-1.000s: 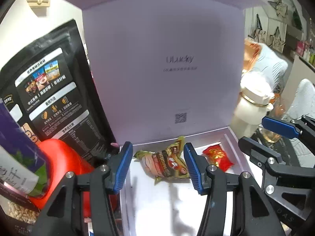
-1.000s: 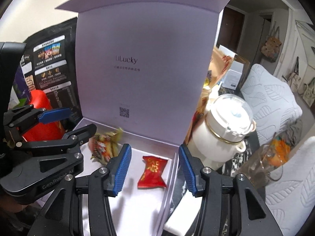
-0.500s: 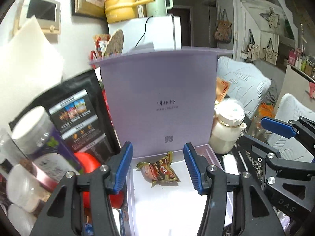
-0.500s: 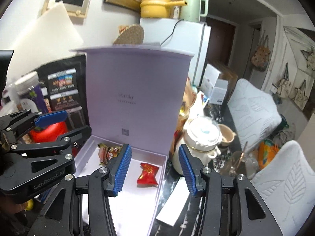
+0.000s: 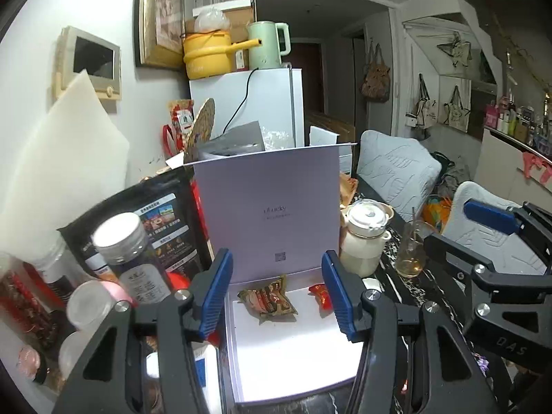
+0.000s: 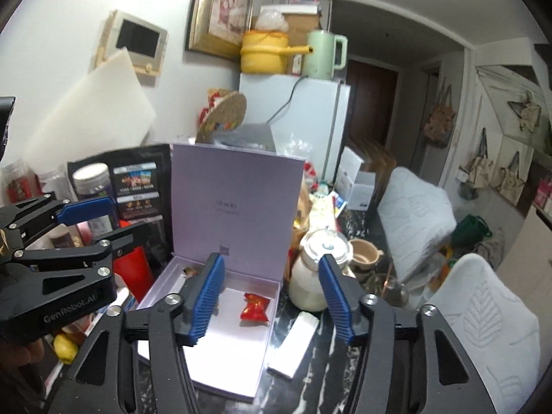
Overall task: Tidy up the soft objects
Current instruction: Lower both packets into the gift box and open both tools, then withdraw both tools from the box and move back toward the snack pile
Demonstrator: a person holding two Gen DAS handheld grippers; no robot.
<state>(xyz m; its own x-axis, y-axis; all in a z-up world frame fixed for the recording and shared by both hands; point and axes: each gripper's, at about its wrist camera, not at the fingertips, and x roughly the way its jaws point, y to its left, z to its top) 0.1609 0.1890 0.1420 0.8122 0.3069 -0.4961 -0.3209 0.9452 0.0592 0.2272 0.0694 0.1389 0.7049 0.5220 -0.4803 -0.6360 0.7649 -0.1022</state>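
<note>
A lilac gift box point(image 5: 293, 355) point(image 6: 220, 355) stands open on the table, its lid point(image 5: 269, 214) upright. Inside lie a green-brown snack packet point(image 5: 269, 299) at the back left and a small red packet point(image 5: 320, 295) point(image 6: 254, 307) at the back right. In the right wrist view the snack packet point(image 6: 189, 272) is mostly hidden behind my finger. My left gripper point(image 5: 276, 296) is open and empty, above the box's near part. My right gripper point(image 6: 272, 296) is open and empty, above the box's right edge. Each gripper also shows in the other's view: the right one point(image 5: 483, 227), the left one point(image 6: 89, 220).
Jars point(image 5: 134, 265), a black pouch point(image 5: 162, 227) and a red container point(image 6: 132, 269) crowd the box's left. A white lidded pot point(image 5: 365, 238) point(image 6: 319, 269), a glass point(image 5: 410, 252) and a white bar point(image 6: 293, 345) sit right of it. A fridge point(image 6: 303, 127) stands behind.
Both grippers have pulled back and up from the box, still open and empty. The two packets stay lying in the box.
</note>
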